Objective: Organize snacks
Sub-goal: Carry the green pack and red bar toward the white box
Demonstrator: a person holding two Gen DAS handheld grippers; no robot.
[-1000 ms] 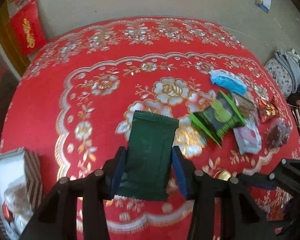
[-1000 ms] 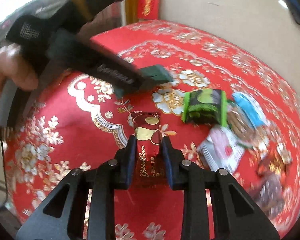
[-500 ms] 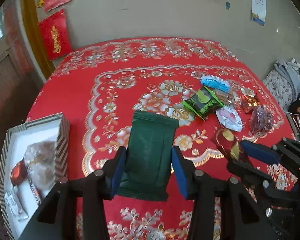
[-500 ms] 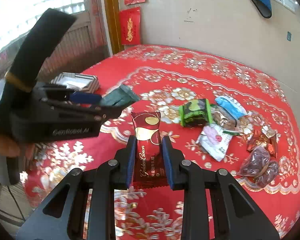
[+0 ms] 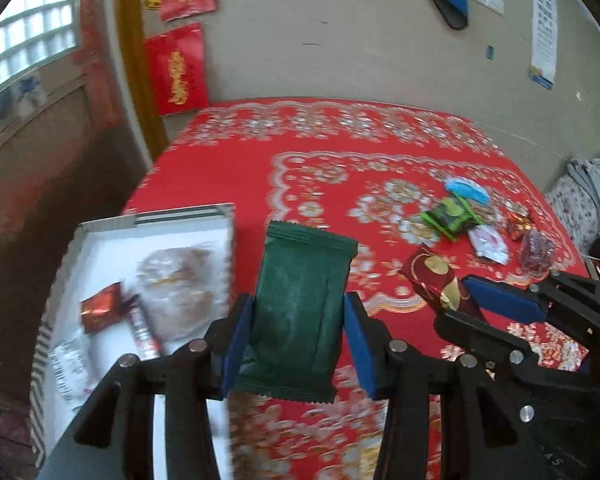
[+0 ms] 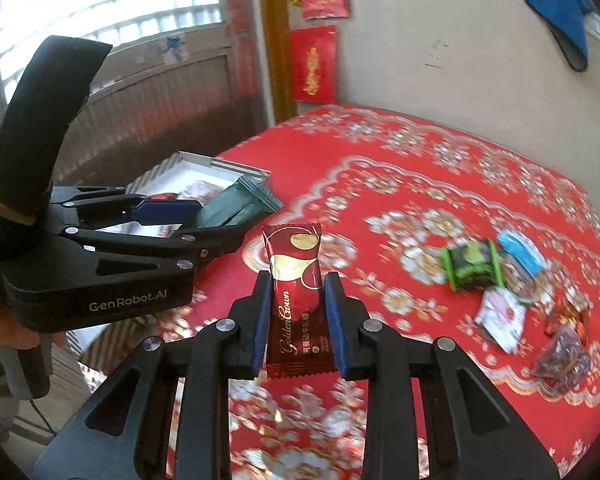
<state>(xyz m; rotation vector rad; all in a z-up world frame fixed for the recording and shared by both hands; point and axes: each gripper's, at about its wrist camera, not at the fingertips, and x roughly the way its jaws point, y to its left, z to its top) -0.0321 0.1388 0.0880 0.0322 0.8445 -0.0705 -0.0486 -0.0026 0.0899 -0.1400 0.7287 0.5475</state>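
Left gripper (image 5: 296,344) clamped across dark green wrapper (image 5: 300,308), right gripper (image 6: 298,316) pinching Golden Crown nougat (image 6: 296,300); light, crinkly, slippery, best held mid-body, right of striped box (image 5: 136,220).

Held between the pads of the left tongs (image 5: 296,332): a flat packet (image 5: 300,308), raised above the counter (image 5: 228,176), just right of a box (image 5: 148,220) at the counter's left edge. Inside the box: several wrapped snacks (image 5: 172,284) lying side by side. Clamped in the right tongs (image 6: 296,320): a candy bar (image 6: 296,300), upright, to the right of the left tongs and slightly nearer. Far right on the counter, well apart from the box: a cluster of loose snacks (image 6: 496,280), some touching or overlapping. Behind the counter: a wall (image 5: 340,40) with hangings (image 5: 178,68) at left.
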